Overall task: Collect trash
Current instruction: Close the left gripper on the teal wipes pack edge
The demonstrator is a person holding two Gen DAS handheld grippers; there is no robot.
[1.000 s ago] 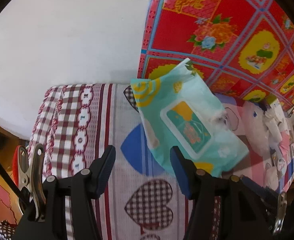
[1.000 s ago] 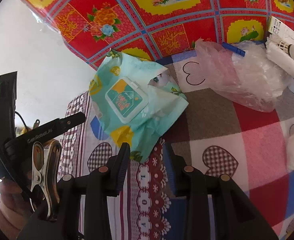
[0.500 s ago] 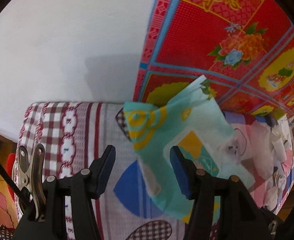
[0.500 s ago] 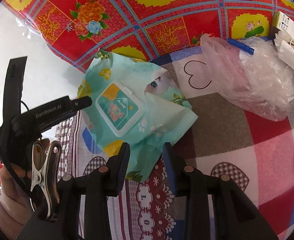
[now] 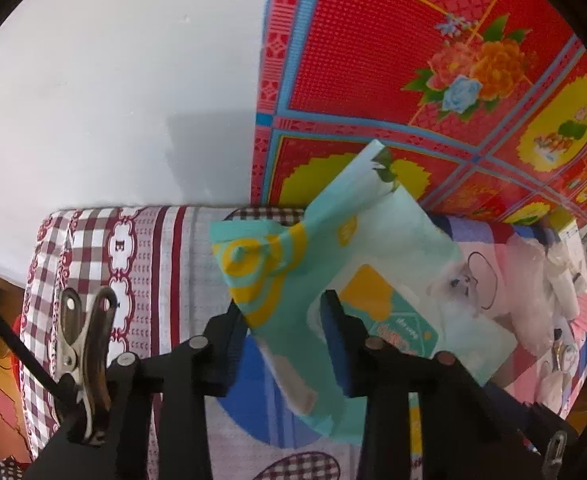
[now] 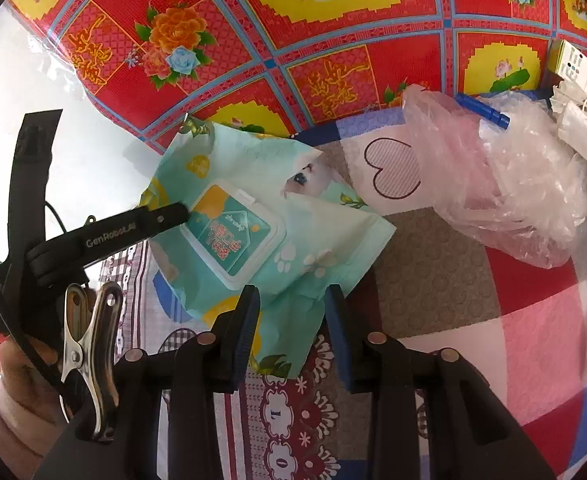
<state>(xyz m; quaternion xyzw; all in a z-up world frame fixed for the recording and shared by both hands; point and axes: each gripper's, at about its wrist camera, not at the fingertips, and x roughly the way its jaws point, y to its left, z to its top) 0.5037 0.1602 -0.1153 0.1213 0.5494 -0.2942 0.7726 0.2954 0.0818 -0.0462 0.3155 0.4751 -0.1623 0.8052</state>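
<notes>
A limp teal wipes pack (image 5: 373, 248) with a white flip lid lies on the checked heart-print tablecloth (image 5: 153, 264), against the wall. My left gripper (image 5: 285, 320) straddles its crumpled left end. Its jaws are closing, and both pads touch the wrapper. In the right wrist view the same pack (image 6: 233, 240) has one left finger (image 6: 165, 216) lying across its upper left edge. My right gripper (image 6: 291, 312) stands open just above the cloth. The pack's lower corner lies loose between its fingers.
A crumpled clear plastic bag (image 6: 513, 184) lies to the right of the pack, with a blue pen (image 6: 481, 110) on it and a white box (image 6: 577, 64) beyond. Red floral sheeting (image 6: 293, 20) and a white wall (image 5: 113, 100) back the table. A hand (image 6: 13, 392) holds the left gripper.
My left gripper has come down and forward over the pack's left end, and its fingers have drawn in around it. My right gripper has edged closer to the pack's lower corner, its gap unchanged.
</notes>
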